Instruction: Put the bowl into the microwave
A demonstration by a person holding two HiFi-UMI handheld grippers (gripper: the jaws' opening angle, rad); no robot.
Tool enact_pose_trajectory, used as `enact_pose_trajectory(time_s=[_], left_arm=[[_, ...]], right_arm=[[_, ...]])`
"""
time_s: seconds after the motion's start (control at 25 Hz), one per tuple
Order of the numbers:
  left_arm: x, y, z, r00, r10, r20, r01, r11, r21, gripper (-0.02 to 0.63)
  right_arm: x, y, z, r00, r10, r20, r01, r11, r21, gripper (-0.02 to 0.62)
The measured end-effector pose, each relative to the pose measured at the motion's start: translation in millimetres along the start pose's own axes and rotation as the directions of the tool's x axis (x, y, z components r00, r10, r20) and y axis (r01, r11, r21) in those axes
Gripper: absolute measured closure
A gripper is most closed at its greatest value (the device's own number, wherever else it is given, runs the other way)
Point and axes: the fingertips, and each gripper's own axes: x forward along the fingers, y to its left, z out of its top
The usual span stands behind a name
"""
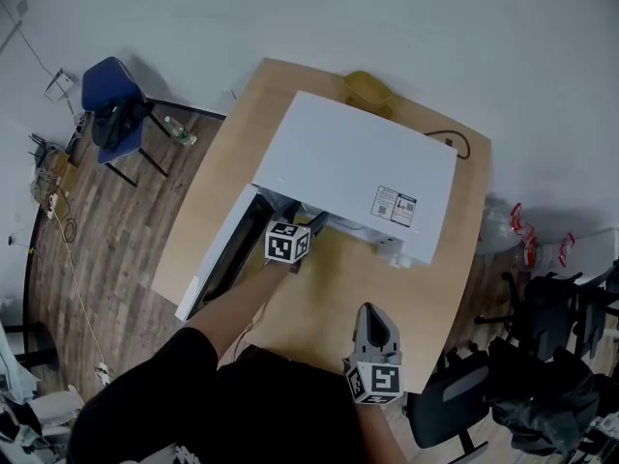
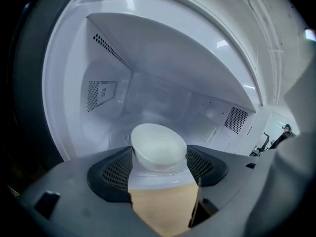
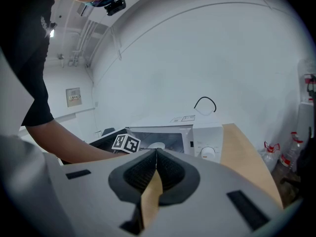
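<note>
The white bowl (image 2: pixel 158 146) is inside the open white microwave (image 1: pixel 358 177), low over its floor. My left gripper (image 2: pixel 159 163) reaches into the cavity (image 2: pixel 163 95) with a pad against each side of the bowl, so it is shut on it. In the head view the left gripper (image 1: pixel 308 225) enters the microwave's opening, and the bowl is hidden there. My right gripper (image 1: pixel 368 309) hovers over the table's front part, shut with nothing in it. In the right gripper view its jaws (image 3: pixel 156 154) meet and point at the microwave (image 3: pixel 202 132), where the bowl (image 3: pixel 157 145) shows faintly.
The microwave door (image 1: pixel 221 257) hangs open to the left over the wooden table (image 1: pixel 426 298). A yellow container (image 1: pixel 368 87) stands behind the microwave. A blue chair (image 1: pixel 114 104) and a bottle (image 1: pixel 180 131) are on the floor at left, and a dark chair (image 1: pixel 455 409) is at right.
</note>
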Motion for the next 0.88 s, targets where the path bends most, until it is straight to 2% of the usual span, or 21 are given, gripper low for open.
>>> enact_pose_trajectory(time_s=[0.2, 0.48, 0.88], left_arm=[[16.7, -6.3, 6.3, 1.0, 0.0, 0.021, 0.0, 1.0, -0.028, 0.281], [33.9, -14.7, 14.1, 0.999, 0.008, 0.035, -0.008, 1.0, -0.001, 0.281], [45.8, -18.0, 18.2, 0.998, 0.009, 0.059, -0.009, 1.0, -0.004, 0.281]], right_arm=[[0.0, -14.2, -0.6, 1.0, -0.021, -0.006, 0.021, 1.0, 0.009, 0.534], [1.6, -31.7, 1.8, 0.999, -0.043, -0.007, 0.043, 0.999, 0.015, 0.534], [-1.6, -39.4, 0.6, 0.998, -0.055, -0.015, 0.055, 0.998, 0.009, 0.534]])
